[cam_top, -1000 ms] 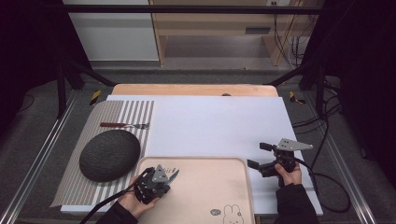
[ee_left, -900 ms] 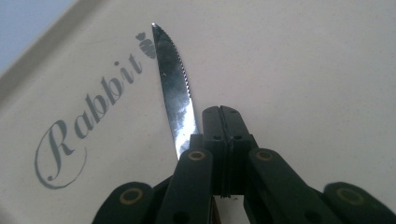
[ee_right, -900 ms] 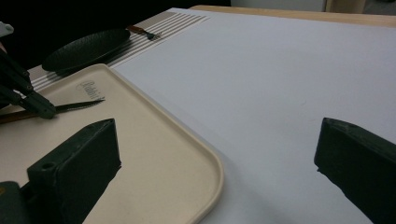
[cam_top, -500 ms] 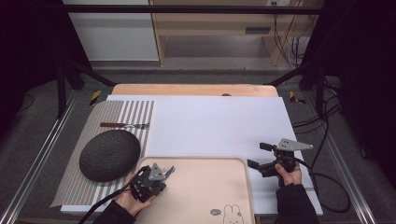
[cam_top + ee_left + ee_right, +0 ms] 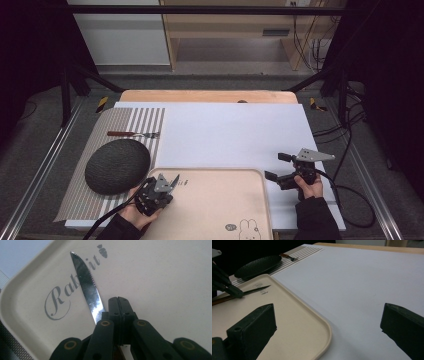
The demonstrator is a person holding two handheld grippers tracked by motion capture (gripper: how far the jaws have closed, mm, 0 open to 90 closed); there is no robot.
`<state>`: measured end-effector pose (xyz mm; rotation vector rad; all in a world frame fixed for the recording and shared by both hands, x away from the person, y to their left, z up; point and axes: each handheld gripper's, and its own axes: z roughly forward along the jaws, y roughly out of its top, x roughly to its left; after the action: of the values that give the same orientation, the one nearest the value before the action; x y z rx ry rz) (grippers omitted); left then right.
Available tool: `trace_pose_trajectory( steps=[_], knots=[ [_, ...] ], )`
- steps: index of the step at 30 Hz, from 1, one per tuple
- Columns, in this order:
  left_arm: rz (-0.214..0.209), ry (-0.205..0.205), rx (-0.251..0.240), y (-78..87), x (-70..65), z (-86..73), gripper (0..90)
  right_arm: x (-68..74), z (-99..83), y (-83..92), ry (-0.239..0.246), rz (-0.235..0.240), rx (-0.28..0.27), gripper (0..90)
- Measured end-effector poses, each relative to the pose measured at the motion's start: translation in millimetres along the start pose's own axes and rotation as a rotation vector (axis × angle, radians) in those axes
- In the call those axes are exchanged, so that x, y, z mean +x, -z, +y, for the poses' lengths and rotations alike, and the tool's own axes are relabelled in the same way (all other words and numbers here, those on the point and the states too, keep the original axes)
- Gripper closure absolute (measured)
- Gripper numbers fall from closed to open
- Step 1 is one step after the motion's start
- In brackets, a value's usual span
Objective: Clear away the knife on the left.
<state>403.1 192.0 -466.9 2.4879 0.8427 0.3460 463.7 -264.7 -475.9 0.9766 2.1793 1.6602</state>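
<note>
Left gripper view: our left gripper [image 5: 119, 305] clamped the serrated knife [image 5: 86, 287] over the tray's [image 5: 22, 290] corner, likely for lifting; right gripper [image 5: 328, 320] waited, jaws apart.

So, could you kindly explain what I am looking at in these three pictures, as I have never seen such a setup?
A person at a table holds a hand-held gripper in each hand. One picture looks down from above; the other two come from cameras riding on the grippers. The left gripper is shut on a serrated knife over a beige tray printed with a rabbit. The right gripper is open, over the white sheet. On the striped mat lie a dark plate and a fork.
</note>
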Motion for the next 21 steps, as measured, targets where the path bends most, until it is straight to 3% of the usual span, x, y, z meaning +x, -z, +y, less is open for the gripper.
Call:
trace_pose_trajectory(
  steps=[21],
  knots=[
    [0.034, 0.032, 0.002, 6.9, 9.3, -12.9, 89.8, -0.4, -0.2, 0.5, -0.002, 0.0, -0.002, 0.4]
  ],
)
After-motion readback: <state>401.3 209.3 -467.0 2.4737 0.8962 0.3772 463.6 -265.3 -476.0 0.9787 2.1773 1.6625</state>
